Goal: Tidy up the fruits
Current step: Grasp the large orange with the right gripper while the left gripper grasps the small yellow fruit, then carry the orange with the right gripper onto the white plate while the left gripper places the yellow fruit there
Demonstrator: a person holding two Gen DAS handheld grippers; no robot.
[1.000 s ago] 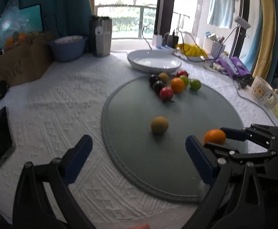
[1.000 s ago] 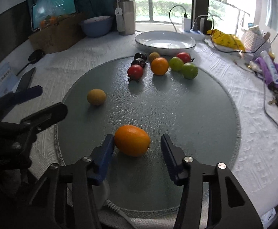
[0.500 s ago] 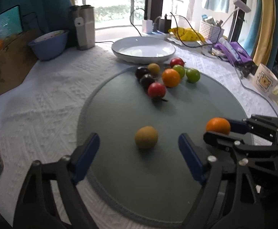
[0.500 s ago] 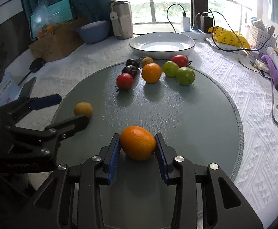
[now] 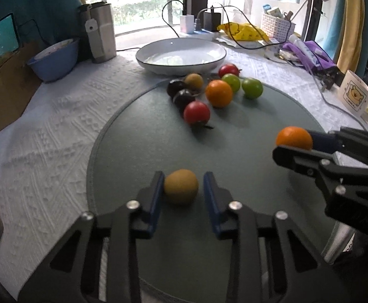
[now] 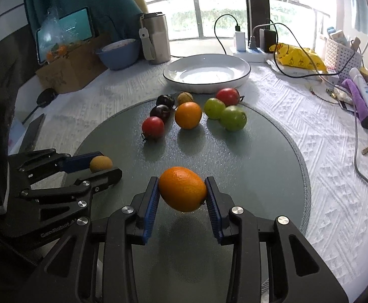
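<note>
Grey-green round mat (image 6: 272,166) on white, relief-patterned tablecloth (image 6: 322,151). White plate (image 6: 206,73) with dark rim. Orange tangerine (image 6: 182,192) between blue pads (image 6: 151,202); tan-yellow fruit (image 5: 181,185); red tomato (image 6: 153,127), two green fruits (image 6: 233,118), dark purple plums (image 6: 161,111). Blue bowl (image 6: 118,55).

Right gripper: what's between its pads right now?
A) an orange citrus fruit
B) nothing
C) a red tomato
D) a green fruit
A: in the right wrist view the right gripper has both blue pads pressed against the orange citrus fruit, while the red and green fruits lie farther back on the mat.
</note>
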